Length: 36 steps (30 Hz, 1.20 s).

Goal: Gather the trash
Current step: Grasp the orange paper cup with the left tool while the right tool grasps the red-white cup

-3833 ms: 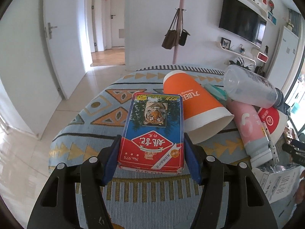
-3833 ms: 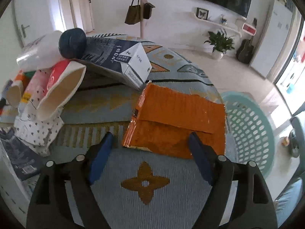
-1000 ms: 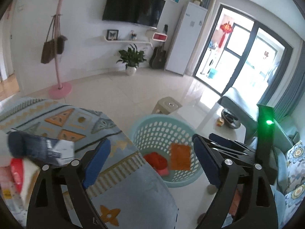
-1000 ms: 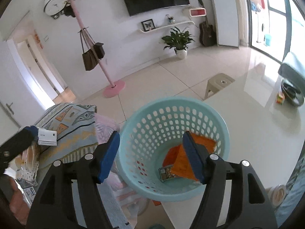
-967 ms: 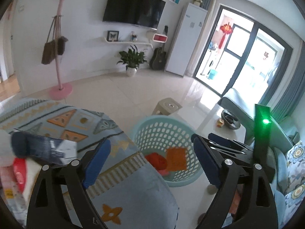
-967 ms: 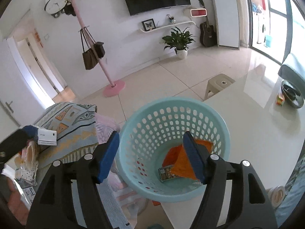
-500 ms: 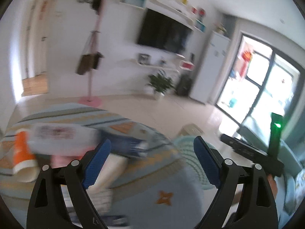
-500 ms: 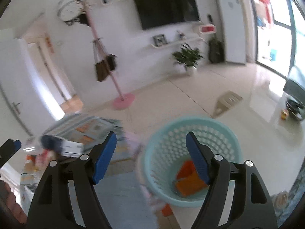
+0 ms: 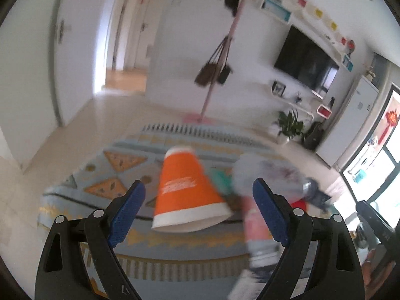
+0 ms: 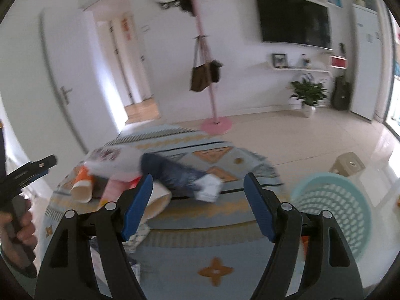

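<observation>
An orange paper cup (image 9: 187, 190) lies on its side on the patterned tablecloth (image 9: 105, 175), ahead of my left gripper (image 9: 197, 215), which is open and empty. Right of the cup lie a clear bottle (image 9: 267, 175) and a pink tube (image 9: 257, 225), both blurred. My right gripper (image 10: 197, 205) is open and empty above the table's near edge (image 10: 200, 235). Beyond it lie a dark blue carton (image 10: 177, 175), a clear bottle (image 10: 112, 160), the orange cup (image 10: 82, 185) and a white paper cup (image 10: 157, 202). The teal basket (image 10: 332, 210) stands on the floor to the right.
A pink coat stand (image 10: 212, 95) with bags stands behind the table, and a small stool (image 10: 350, 165) is beyond the basket. A hand (image 10: 22, 227) holds the left gripper at the left edge of the right wrist view. A potted plant (image 10: 308, 95) stands by the far wall.
Both views have swung left from the basket, where the orange wrapper and a small box lay, back to the trash pile on the table. Both grippers stay open and empty.
</observation>
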### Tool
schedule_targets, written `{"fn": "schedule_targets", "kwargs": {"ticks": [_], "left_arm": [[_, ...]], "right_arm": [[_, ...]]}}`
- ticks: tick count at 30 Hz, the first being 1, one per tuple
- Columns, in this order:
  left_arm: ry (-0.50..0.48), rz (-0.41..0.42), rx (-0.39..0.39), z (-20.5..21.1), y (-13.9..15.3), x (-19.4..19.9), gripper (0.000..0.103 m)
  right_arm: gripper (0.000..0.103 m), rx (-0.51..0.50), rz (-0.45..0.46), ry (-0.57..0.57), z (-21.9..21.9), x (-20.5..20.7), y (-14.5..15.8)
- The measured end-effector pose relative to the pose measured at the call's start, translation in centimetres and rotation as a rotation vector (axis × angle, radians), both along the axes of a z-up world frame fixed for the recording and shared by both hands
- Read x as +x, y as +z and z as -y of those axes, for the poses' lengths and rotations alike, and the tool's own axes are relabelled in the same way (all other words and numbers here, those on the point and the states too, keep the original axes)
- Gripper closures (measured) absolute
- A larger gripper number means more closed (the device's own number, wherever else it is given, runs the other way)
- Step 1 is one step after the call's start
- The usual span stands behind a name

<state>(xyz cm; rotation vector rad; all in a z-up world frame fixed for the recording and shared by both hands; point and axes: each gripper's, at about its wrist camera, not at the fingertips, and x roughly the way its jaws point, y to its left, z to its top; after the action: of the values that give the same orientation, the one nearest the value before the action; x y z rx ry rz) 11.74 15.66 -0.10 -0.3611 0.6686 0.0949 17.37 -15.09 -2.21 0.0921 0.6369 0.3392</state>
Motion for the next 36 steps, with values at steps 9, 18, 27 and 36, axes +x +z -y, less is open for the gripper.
{"fn": "schedule_targets", "kwargs": {"ticks": [9,18,27,36], "left_arm": [[-0.01,-0.079,-0.132,-3.8,-5.6,2.3,0.018],[-0.062,-0.109,-0.191,-3.1,-7.8,4.8,0.017],[-0.111,-0.078,-0.179,-1.5,-7.6,4.3,0.051],[-0.085,-0.015,-0.072,-0.3,-5.2,1.3,0.057]], "right_arm": [[0.032,-0.026,-0.078,0.067,-4.4,1.3,-3.2],[0.032,-0.002,-0.134,0.068,-5.4,2.5,-5.1],[0.041,0.132,-0.247,0.096,-5.7,5.3,-6.9],[0.075,0.192,-0.268,0.166,-6.3,5.2,-6.9]]}}
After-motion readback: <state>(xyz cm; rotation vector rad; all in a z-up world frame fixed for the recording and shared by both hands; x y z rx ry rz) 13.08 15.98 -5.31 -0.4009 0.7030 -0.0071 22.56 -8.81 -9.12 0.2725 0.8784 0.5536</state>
